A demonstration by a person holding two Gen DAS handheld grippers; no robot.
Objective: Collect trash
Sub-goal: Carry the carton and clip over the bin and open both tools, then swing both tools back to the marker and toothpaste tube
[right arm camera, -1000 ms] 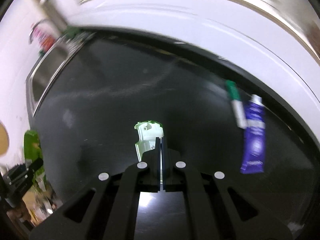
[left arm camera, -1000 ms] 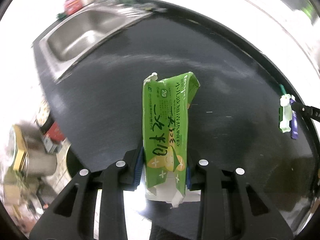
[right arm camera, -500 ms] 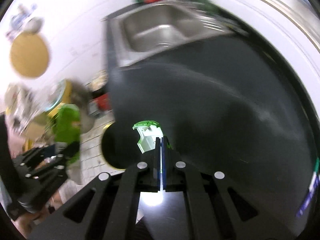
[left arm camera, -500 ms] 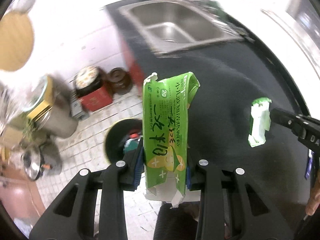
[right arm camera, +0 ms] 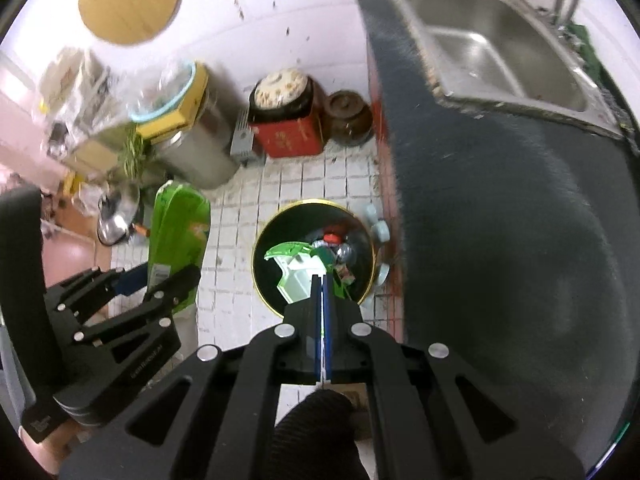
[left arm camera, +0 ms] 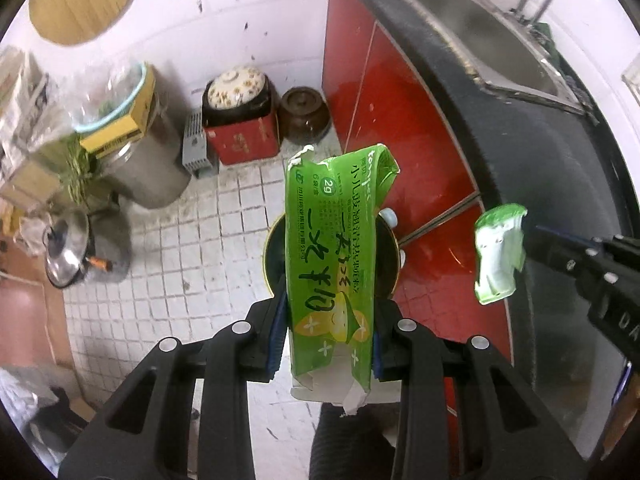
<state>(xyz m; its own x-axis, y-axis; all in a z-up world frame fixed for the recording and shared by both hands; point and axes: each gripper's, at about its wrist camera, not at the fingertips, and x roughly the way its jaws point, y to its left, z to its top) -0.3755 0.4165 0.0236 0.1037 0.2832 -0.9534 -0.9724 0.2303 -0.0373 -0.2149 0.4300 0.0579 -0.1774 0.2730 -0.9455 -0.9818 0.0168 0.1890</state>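
My left gripper (left arm camera: 329, 332) is shut on a flattened green carton (left arm camera: 335, 248) with yellow print, held above a round black trash bin (left arm camera: 276, 248) on the tiled floor. My right gripper (right arm camera: 322, 280) is shut on a small green and white wrapper (right arm camera: 296, 272), held right over the bin's gold rim (right arm camera: 256, 276). The bin holds some trash, red and silver pieces. The wrapper (left arm camera: 498, 256) and the right gripper show at the right of the left wrist view. The green carton (right arm camera: 176, 232) and left gripper show at the left of the right wrist view.
A black countertop (right arm camera: 500, 220) with a steel sink (right arm camera: 492, 44) runs along the right, over red cabinet doors (left arm camera: 384, 120). On the floor stand a red box with a pot (right arm camera: 286, 120), a brown jar (right arm camera: 346, 118), a metal drum (right arm camera: 196, 152) and a kettle (left arm camera: 66, 256).
Both grippers swung away from the countertop to the floor side. The carton and the wrapper now hang over the trash bin, which has come fully into view.
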